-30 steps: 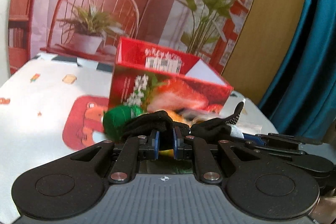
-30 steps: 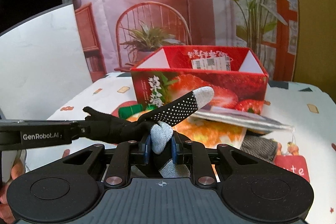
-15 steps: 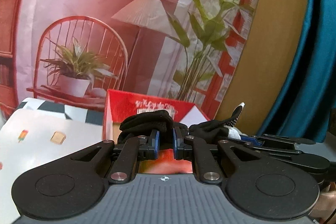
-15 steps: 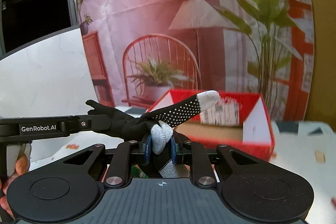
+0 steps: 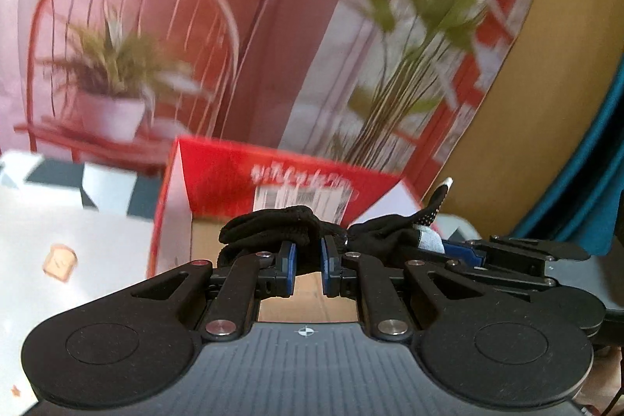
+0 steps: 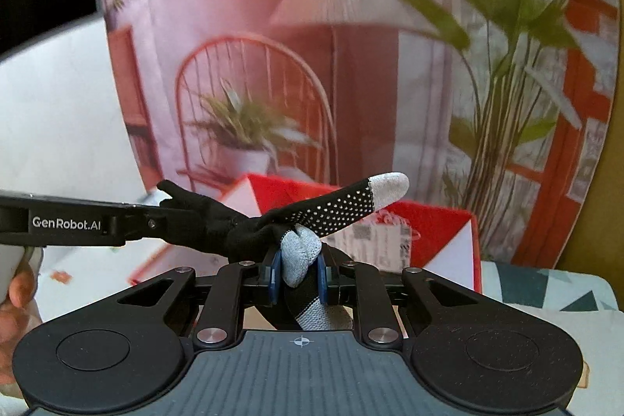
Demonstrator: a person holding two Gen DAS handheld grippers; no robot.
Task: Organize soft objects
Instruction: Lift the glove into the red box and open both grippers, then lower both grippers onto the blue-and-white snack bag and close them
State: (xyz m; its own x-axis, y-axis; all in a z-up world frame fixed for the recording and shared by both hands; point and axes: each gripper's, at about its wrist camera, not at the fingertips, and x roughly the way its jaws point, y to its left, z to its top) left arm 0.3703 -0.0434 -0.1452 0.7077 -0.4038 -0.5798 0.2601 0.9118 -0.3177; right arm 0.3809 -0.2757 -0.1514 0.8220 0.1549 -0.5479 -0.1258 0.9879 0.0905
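Left wrist view: our left claw [image 5: 308, 254] is clamped on the cuff end of a black knit glove with white grip dots and grey fingertips [image 5: 280, 225]; the fabric bunches just above and ahead of the blue pads. A sec ago the open red cardboard box with strawberry print [image 5: 218, 174] stood well ahead w/ its printed front facing us, and a green yarn ball lay beside it; now the box's brown floor shows directly under and ahead of the claw, so we've carried the glove up and over the rim. Right wrist view: our right claw [image 6: 298, 271] pinches the same glove's grey fingertip end, a dotted finger sticking up to the right, left claw's arm coming in from the left. Box now sits just beyond the pads vs. far off before. Meaning, we judge: the glove hangs above the box and release is the next call.
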